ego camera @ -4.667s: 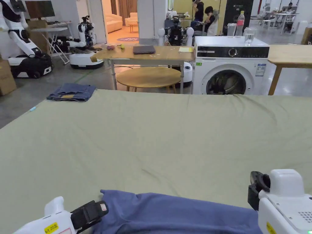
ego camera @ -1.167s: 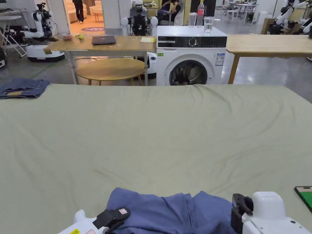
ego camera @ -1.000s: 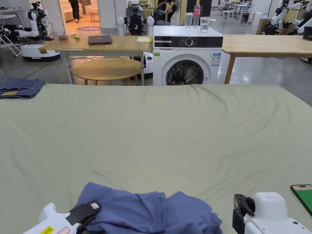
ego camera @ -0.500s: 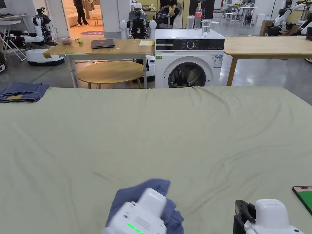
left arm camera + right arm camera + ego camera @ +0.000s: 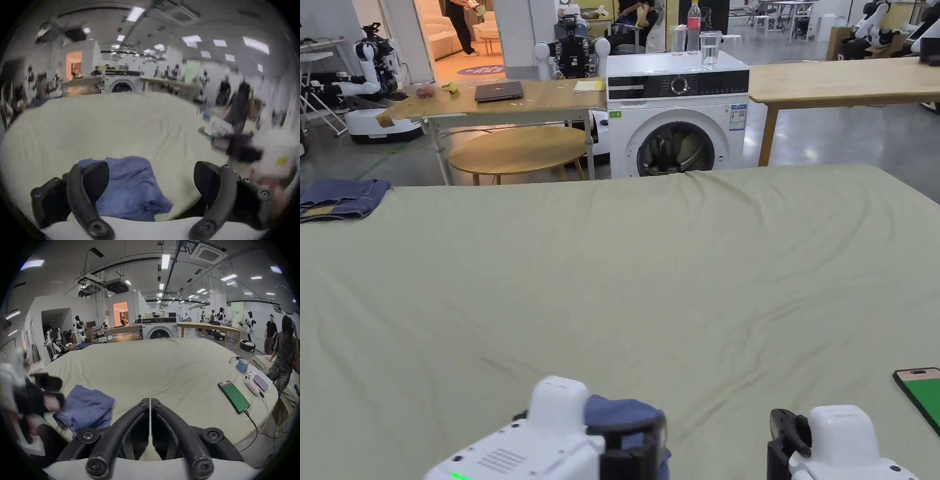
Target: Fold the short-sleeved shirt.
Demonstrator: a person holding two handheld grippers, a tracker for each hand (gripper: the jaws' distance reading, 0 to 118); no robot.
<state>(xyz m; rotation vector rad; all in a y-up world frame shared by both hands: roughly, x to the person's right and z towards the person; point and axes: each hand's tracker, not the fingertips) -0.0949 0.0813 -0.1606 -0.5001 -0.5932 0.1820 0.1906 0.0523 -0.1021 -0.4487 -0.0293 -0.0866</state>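
Observation:
The blue short-sleeved shirt point(image 5: 133, 186) lies bunched in a small crumpled heap on the pale green sheet point(image 5: 650, 262), close to the near edge. My left gripper point(image 5: 151, 175) is open, its jaws wide apart with the heap between them, nearer the left jaw. In the head view the left gripper point(image 5: 625, 440) covers most of the shirt point(image 5: 620, 409). My right gripper point(image 5: 150, 400) is shut on nothing and hovers to the right of the shirt point(image 5: 87, 405), apart from it; its white body point(image 5: 825, 444) is at the bottom right.
A phone with a green screen point(image 5: 919, 394) lies on the sheet at the right, with a cable and a white controller point(image 5: 253, 384) beyond it. Folded jeans point(image 5: 337, 199) sit at the far left corner. A washing machine point(image 5: 677, 112) and wooden tables stand behind. People point(image 5: 282, 356) are at the right.
The shirt, earlier spread wide along the near edge, has been gathered into a small heap. My left gripper has swung from the left to over it. The right gripper has hardly moved.

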